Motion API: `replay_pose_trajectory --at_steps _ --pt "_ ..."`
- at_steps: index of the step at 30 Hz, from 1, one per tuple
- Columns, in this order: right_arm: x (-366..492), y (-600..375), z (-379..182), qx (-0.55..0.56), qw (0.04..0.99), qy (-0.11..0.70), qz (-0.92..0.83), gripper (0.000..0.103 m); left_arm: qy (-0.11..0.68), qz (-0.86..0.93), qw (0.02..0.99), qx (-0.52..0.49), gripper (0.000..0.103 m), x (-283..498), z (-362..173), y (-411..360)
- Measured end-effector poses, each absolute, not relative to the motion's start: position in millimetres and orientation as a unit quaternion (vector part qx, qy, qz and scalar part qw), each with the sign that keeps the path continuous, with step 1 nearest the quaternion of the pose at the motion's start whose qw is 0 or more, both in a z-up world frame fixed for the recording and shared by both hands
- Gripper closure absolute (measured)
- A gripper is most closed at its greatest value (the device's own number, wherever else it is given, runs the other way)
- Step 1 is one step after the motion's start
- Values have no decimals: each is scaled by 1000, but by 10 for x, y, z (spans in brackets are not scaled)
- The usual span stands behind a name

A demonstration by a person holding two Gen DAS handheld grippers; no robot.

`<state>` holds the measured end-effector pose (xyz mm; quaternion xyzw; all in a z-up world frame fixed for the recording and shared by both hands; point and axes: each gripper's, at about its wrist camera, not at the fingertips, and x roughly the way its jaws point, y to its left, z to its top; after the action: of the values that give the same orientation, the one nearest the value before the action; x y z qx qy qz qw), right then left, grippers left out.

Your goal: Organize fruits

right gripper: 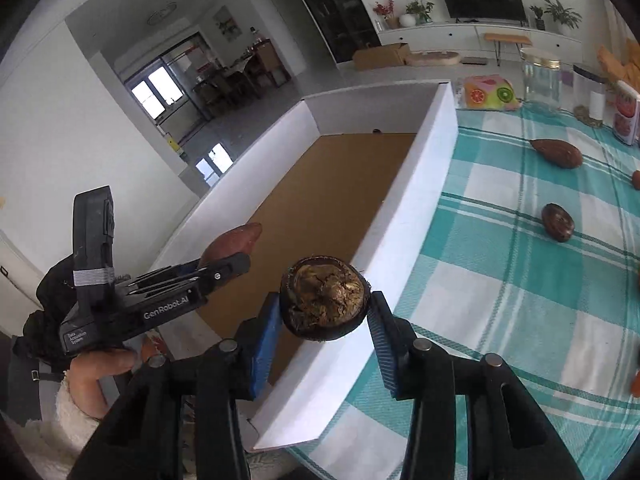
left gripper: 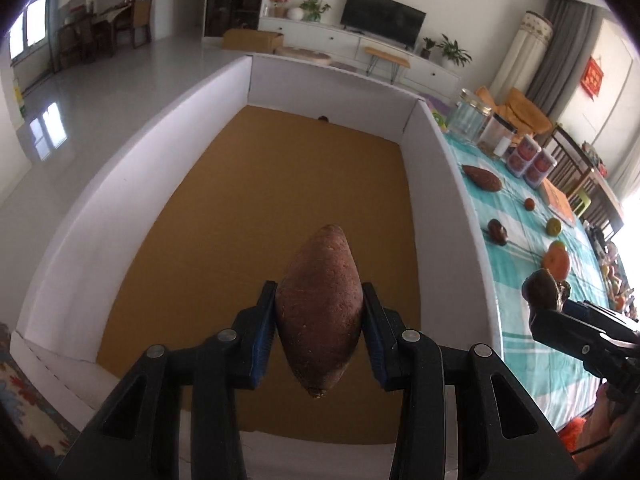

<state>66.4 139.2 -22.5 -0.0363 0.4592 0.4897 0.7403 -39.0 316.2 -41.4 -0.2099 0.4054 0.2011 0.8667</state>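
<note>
The white box point(left gripper: 132, 184) with its brown cardboard floor filled most of the left wrist view, its long right wall running beside the surface point(right gripper: 500, 264), which was covered in a teal-and-white checked cloth. Over the near part of the box floor, the left gripper point(left gripper: 319, 320) was clamped on a reddish sweet potato point(left gripper: 319, 308), held lengthwise with its pointed tip toward 12 o'clock. The right gripper point(right gripper: 325, 312) was closed around a dark, husky round fruit point(right gripper: 324, 300), possibly a coconut, though its torn, fibrous face made that hard to confirm; it hung above the box's right wall. On the cloth at 2 o'clock in the right wrist view lay a second sweet potato point(right gripper: 558, 153), and closer in at 3 o'clock a small dark brown fruit point(right gripper: 557, 222). An orange point(left gripper: 557, 263) and a small green fruit point(left gripper: 553, 227) sat farther right in the left wrist view, well apart from the box.
</note>
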Motion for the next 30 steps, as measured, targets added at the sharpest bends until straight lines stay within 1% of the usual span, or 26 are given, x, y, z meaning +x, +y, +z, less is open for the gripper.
replay_pose_trajectory --at_steps 5,6,7,8,9,10,11,13,17,19,20,21,22,25,28,30 --pt "469 1918 -424 -64 721 471 504 59 412 253 848 -216 61 -561 -558 3310" --pt "507 1935 -477 -64 722 475 500 58 409 262 847 -215 57 -585 -563 3322" --pt "524 1919 -501 -63 725 477 493 58 404 266 849 -213 45 -596 -558 3319" --pt "541 1868 -499 -53 728 475 492 57 399 268 851 -211 37 -596 -540 3301" --pt "575 1783 -488 -40 729 473 494 56 391 271 855 -206 25 -593 -511 3274" --pt "612 1665 -459 -25 727 472 499 56 383 272 860 -200 22 -582 -480 3247" --pt "629 1557 -427 -15 732 468 495 56 377 270 865 -193 22 -551 -446 3195" --pt "659 1315 -365 -25 766 451 456 39 366 252 876 -187 22 -456 -387 3099" --pt "762 648 -321 11 801 433 413 35 350 197 897 -186 22 -239 -281 2793" --pt "788 234 -313 23 831 423 359 24 345 154 907 -186 22 -130 -235 2549" --pt "810 -3 -366 32 847 421 324 20 345 130 912 -182 21 -104 -206 2402" --pt "799 -261 -404 45 861 421 282 16 346 107 915 -176 19 -55 -197 2242" --pt "837 -497 -476 57 872 422 242 16 348 82 918 -169 17 -10 -199 2072" --pt "935 -1213 -621 80 896 422 110 16 373 8 915 -153 17 152 -293 1540" --pt "1068 -1851 -710 105 900 424 2 16 396 -54 905 -142 17 435 -511 1081" --pt "1199 -2182 -687 94 901 419 -56 15 411 -64 901 -124 17 631 -688 850"
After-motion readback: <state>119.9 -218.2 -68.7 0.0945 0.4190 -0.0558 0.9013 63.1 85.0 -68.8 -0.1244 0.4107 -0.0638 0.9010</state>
